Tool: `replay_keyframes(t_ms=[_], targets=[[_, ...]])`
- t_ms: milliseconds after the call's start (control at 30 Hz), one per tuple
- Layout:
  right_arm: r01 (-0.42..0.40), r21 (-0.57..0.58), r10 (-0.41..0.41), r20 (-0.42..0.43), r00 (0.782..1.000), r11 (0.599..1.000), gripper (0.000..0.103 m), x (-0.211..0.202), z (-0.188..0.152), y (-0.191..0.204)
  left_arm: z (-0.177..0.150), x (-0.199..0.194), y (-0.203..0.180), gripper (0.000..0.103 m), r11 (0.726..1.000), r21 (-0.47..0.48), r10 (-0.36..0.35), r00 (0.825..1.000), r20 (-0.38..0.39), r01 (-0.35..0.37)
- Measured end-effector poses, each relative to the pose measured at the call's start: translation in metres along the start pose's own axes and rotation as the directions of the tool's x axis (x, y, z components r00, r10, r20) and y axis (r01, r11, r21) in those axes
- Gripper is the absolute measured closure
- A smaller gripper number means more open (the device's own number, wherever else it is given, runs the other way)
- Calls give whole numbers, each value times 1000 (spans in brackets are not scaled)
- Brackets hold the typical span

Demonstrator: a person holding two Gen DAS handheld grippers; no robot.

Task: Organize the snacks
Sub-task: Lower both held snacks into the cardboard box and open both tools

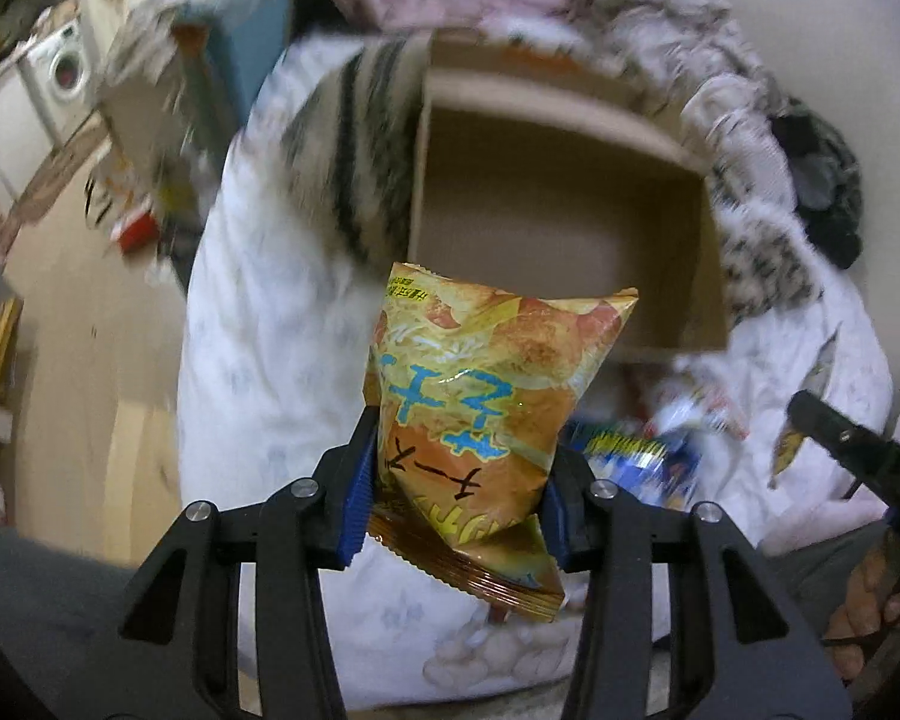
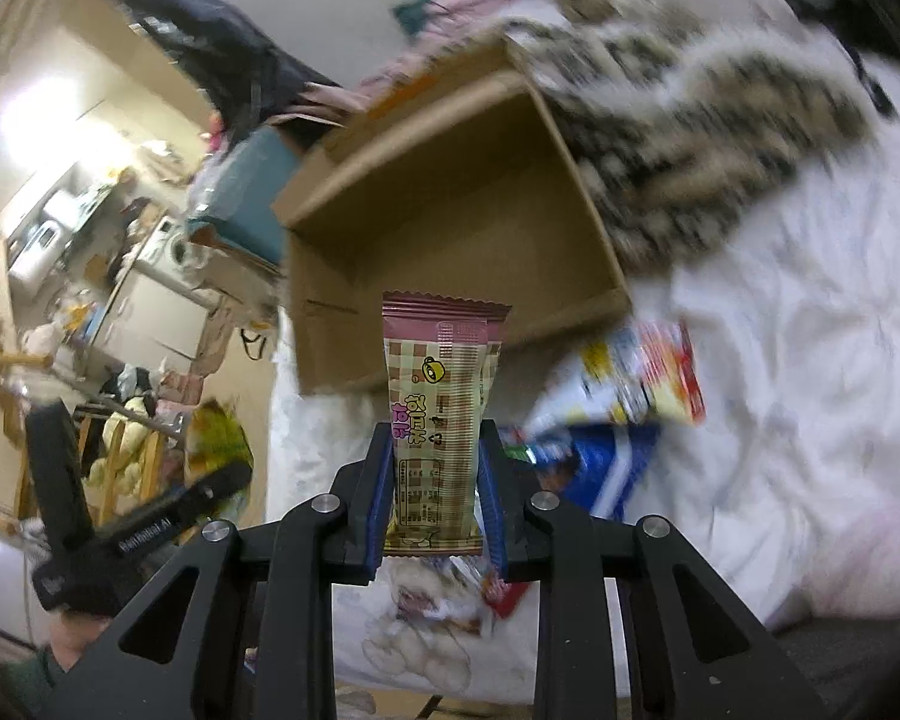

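My left gripper is shut on an orange-yellow chip bag and holds it up in front of an open brown cardboard box on the white bed. My right gripper is shut on a pink checked snack bar, held upright before the same box. The box looks empty inside. Loose snack packets lie on the bed beside the box, in the left wrist view and in the right wrist view. Each view shows the other gripper at its edge.
A white duvet covers the bed. A striped furry blanket and a clothes pile lie behind the box. Left of the bed are wooden floor, a washing machine and clutter.
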State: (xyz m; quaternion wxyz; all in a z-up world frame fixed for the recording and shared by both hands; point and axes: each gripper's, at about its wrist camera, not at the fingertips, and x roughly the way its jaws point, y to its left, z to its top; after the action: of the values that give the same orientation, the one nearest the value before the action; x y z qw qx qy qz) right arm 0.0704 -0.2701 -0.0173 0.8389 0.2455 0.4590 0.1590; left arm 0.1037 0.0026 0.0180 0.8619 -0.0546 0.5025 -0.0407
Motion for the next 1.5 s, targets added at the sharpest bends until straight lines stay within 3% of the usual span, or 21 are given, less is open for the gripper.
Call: replay_keyframes(t_ms=[200, 567, 667, 867, 1500], targets=[[-12, -54, 15, 61, 998, 998, 76, 0, 44, 17, 55, -8, -16, 62, 998, 66, -2, 995, 101, -5], [34, -70, -28, 85, 996, 997, 76, 58, 118, 0, 104, 58, -48, 62, 988, 149, 25, 992, 124, -44], [35, -92, -25, 110, 994, 995, 76, 73, 119, -8, 103, 84, -49, 62, 990, 139, 2, 994, 108, -17], [120, -82, -116, 50, 992, 989, 76, 100, 114, -19, 93, 116, -53, 61, 988, 153, 19, 998, 61, -28], [173, -91, -176, -18, 984, 981, 75, 124, 110, -23, 93, 130, -49, 61, 991, 131, 16, 998, 53, -23]])
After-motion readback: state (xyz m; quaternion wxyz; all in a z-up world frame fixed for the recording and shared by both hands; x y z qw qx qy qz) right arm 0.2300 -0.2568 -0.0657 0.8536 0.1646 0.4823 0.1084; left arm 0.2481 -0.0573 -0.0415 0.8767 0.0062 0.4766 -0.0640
